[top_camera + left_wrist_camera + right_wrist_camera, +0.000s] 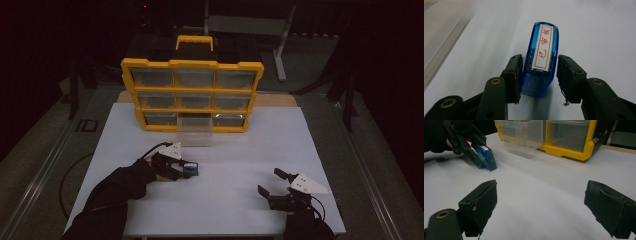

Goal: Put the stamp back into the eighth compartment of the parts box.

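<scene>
A small blue stamp (541, 47) with a white label in red characters stands on the white tabletop (225, 200). My left gripper (539, 60) straddles it. The left pad (515, 75) lies against the stamp's side, and a thin gap shows at the right pad (569, 77). In the high view the stamp (195, 169) sits at the tip of the left gripper (187, 167), left of centre. The right gripper view shows the stamp (486, 157) far off with the left gripper (477, 152) around it. My right gripper (268, 181) rests low at the front right, jaws wide open and empty (541, 192).
A yellow organiser (192, 95) with clear drawers stands at the back of the table. Its bottom middle drawer (195, 132) is pulled out toward me, also seen as the clear drawer (524, 135). A black cable loops off the table's left edge.
</scene>
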`<state>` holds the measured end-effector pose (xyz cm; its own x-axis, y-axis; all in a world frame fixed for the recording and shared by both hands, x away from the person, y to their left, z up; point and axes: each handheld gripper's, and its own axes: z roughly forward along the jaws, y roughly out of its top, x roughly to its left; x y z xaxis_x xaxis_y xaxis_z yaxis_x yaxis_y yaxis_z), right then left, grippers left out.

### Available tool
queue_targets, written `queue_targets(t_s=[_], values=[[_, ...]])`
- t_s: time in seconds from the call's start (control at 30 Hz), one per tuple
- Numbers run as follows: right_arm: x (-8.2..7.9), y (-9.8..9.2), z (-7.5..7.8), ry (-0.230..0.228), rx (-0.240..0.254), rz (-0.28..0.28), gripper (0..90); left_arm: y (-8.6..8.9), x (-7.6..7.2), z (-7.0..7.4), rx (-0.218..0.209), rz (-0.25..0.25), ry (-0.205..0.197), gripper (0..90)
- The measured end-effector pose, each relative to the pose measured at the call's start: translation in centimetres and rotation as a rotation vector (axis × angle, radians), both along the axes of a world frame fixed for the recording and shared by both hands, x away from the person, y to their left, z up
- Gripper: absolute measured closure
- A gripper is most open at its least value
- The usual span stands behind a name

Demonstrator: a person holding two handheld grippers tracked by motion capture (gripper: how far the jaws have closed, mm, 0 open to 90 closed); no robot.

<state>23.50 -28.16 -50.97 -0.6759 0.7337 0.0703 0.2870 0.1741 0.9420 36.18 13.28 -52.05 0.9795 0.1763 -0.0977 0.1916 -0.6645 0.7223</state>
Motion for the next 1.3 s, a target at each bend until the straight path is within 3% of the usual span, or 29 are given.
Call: queue_targets(t_s=[0.4, 0.77, 1.3], values=[[0.0, 0.0, 0.0, 0.0, 0.001, 0.001, 11.2, -0.1, 0.2, -0.2, 0.002, -0.018, -0.013, 66.7], [0.0, 0.1, 0.0, 0.002, -0.001, 0.009, 11.2, -0.2, 0.1, 0.0, 0.006, -0.041, -0.017, 69.5], [0.0, 0.1, 0.0, 0.005, -0.001, 0.005, 11.3, -0.1, -0.3, 2.2, 0.023, -0.082, -0.01, 69.7]])
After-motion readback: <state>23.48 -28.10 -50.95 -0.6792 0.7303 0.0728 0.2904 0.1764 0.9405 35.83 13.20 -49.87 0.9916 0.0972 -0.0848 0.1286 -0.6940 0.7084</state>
